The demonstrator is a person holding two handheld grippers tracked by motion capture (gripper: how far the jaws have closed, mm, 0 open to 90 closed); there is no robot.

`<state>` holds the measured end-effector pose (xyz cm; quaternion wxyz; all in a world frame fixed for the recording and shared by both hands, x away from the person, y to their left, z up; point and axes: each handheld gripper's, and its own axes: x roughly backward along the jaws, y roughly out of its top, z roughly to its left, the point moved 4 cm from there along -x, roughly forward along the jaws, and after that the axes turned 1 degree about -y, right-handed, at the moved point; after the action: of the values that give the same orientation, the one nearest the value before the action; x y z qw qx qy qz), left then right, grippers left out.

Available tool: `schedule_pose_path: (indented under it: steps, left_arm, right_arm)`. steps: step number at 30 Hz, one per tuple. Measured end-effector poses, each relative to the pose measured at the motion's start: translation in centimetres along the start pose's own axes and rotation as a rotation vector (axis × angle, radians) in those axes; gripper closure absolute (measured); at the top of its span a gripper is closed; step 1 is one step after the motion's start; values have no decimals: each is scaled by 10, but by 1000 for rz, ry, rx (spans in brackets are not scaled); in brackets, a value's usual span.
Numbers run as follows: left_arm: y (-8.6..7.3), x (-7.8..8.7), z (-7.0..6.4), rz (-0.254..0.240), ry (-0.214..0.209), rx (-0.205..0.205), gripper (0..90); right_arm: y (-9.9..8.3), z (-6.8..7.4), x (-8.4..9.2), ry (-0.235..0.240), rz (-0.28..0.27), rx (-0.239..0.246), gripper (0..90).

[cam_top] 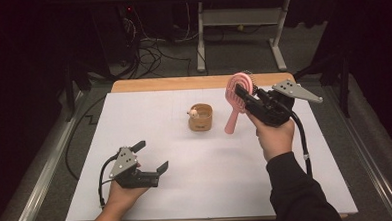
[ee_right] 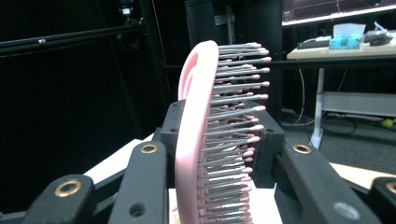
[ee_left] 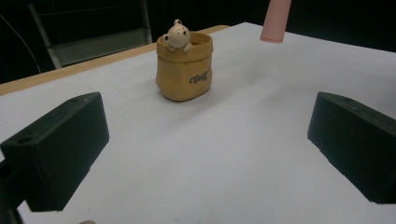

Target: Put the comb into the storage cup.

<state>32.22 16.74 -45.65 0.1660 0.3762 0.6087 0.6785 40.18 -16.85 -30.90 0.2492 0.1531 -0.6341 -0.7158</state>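
A pink hairbrush [cam_top: 236,101] hangs in the air over the table's right half, handle pointing down and left. My right gripper [cam_top: 244,94] is shut on its head; in the right gripper view the brush [ee_right: 205,140] stands upright between the jaws, bristles facing right. A small tan pot [cam_top: 201,118] with a little bear figure [cam_top: 194,111] on its rim stands at the table's middle. In the left gripper view the pot [ee_left: 185,67] sits ahead, and the brush's pink handle tip [ee_left: 275,21] hangs at the top. My left gripper [cam_top: 151,155] rests open near the front left, nothing between its jaws.
A white sheet [cam_top: 149,127] covers the wooden table [cam_top: 183,83]. Beyond the far edge are a desk frame [cam_top: 240,28] and loose cables [cam_top: 154,55] on the floor.
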Motion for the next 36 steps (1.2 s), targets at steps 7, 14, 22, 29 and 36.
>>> schedule_pose_path:
  steps: [7, 14, 22, 29, 36]
  left_arm:
    - [-1, -1, -2, 4, -11, -1, 0]
    - [-1, 0, -1, 0, -6, 4, 0]
    - [-2, -1, -3, 11, -9, -14, 0]
    - [-3, -1, -2, 15, -6, -6, 0]
    - [-2, 0, -2, 8, -10, -4, 0]
  right_arm:
    - [12, 3, -5, -2, -22, 12, 664]
    - [18, 7, -17, -7, -40, 15, 665]
    - [17, 10, -33, -9, -41, 14, 665]
    - [17, 11, -44, -6, -43, 13, 665]
    - [14, 13, -56, 0, -53, 9, 665]
